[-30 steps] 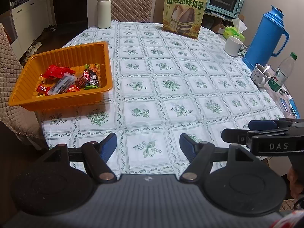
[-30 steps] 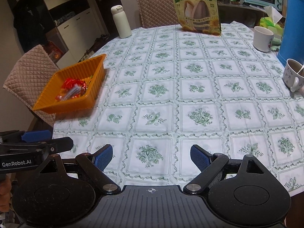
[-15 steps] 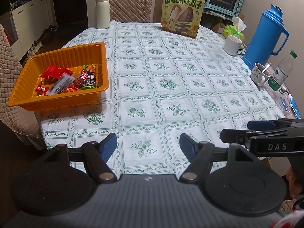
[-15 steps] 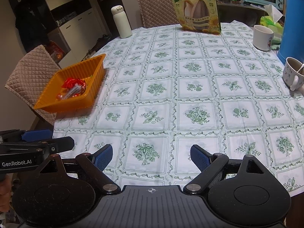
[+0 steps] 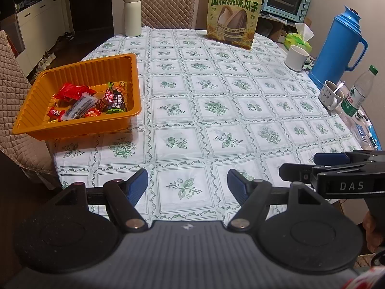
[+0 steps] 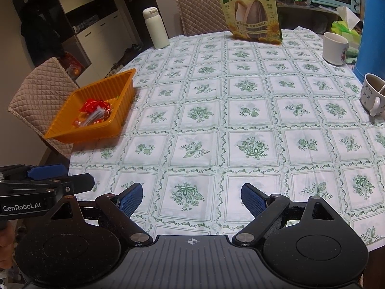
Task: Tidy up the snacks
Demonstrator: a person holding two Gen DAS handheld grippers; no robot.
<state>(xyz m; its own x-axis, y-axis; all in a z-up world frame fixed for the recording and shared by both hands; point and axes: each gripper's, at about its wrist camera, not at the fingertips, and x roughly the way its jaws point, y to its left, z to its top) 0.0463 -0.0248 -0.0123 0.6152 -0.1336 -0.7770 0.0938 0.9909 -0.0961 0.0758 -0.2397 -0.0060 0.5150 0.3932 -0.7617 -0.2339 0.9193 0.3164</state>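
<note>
An orange ribbed tray [image 5: 72, 125] [image 6: 125, 96] sits at the table's left edge with several wrapped snacks [image 5: 86, 101] [image 6: 95, 112] lying inside it. A large green sunflower-seed bag [image 5: 233, 16] [image 6: 251, 12] stands upright at the far side. My left gripper [image 5: 187, 183] hovers open over the near edge of the tablecloth, nothing between its blue pads. My right gripper [image 6: 191, 197] is open too and empty, beside the left one. Each gripper shows from the side in the other's view: right gripper [image 5: 317, 166], left gripper [image 6: 60, 175].
A white flask [image 5: 132, 14] stands far left; a blue thermos jug [image 5: 336, 48], two mugs [image 5: 297, 57] [image 5: 332, 94], a water bottle [image 5: 358, 91] and tissues [image 5: 298, 38] line the right edge. Quilted chairs [image 5: 14, 91] [image 5: 168, 2] stand left and behind. A floral tablecloth [image 5: 216, 106] covers the table.
</note>
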